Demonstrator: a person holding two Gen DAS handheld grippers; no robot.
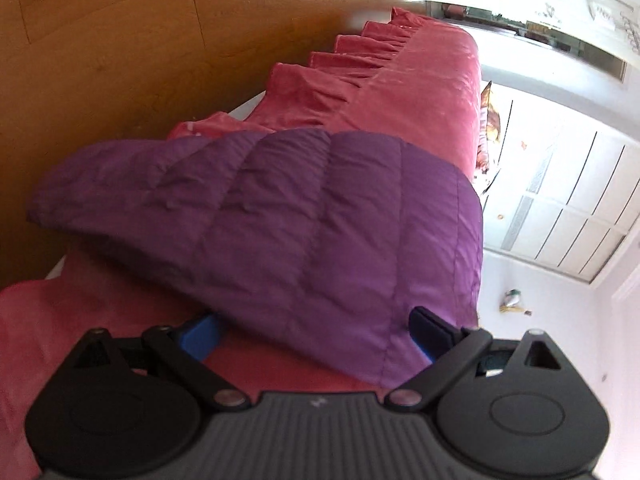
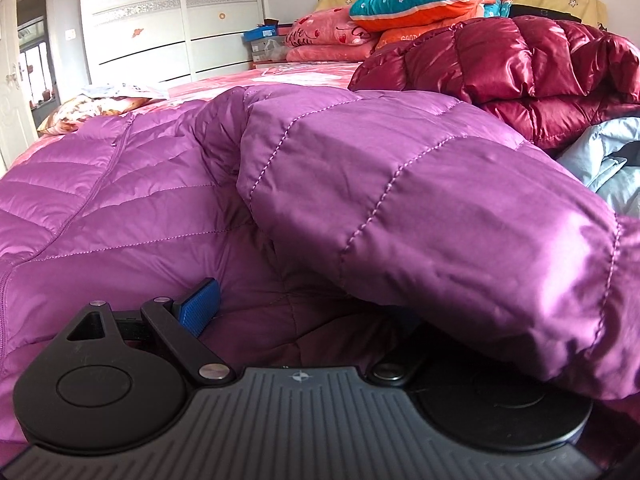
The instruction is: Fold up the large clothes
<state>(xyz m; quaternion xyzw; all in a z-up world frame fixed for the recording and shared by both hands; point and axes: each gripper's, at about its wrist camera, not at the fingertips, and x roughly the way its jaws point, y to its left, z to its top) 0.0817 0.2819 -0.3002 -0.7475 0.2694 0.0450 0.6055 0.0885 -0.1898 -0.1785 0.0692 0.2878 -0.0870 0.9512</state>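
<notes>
A purple quilted down jacket (image 2: 120, 184) lies spread on a bed with a pink-red cover. In the left wrist view the jacket's hem (image 1: 300, 220) lies over the bed edge, and my left gripper (image 1: 316, 334) is open with the hem between its blue fingers (image 1: 200, 334). In the right wrist view a purple sleeve (image 2: 440, 216) is folded across the jacket body and lies over the right side of my right gripper (image 2: 304, 312). Its left blue finger (image 2: 200, 306) stands wide; the right finger is hidden under the sleeve.
A shiny dark-red down jacket (image 2: 520, 76) and a light-blue garment (image 2: 608, 160) lie at the right on the bed (image 1: 432, 92). Folded blankets and pillows (image 2: 420, 4) are stacked at the headboard. A white wardrobe (image 2: 172, 20) stands behind. The wooden floor (image 1: 120, 60) lies beside the bed.
</notes>
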